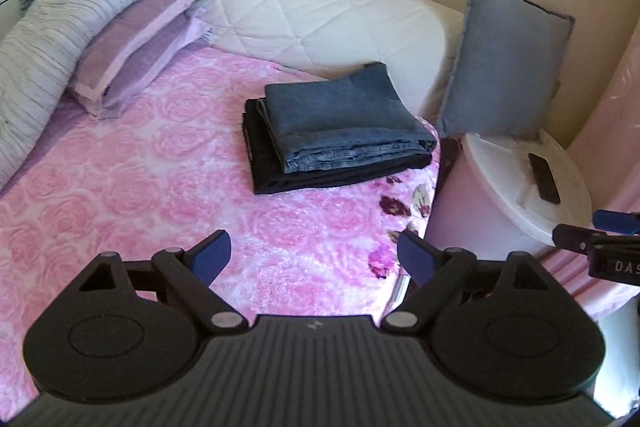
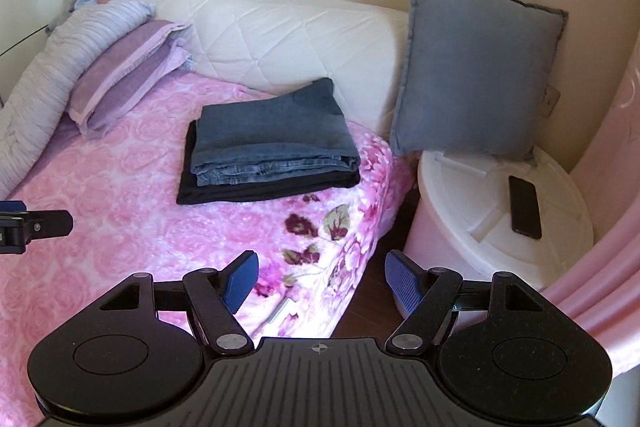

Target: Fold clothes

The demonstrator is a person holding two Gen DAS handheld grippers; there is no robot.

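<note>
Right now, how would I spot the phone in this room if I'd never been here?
Find the bed with the pink rose blanket. Beside its corner stands a round white bin, with a blue-grey cushion propped on its lid. The phone lies flat on that lid: the only slim black slab there.

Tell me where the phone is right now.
The phone lies on the white lid of the bin to the right of the bed, just in front of the blue cushion.
</note>
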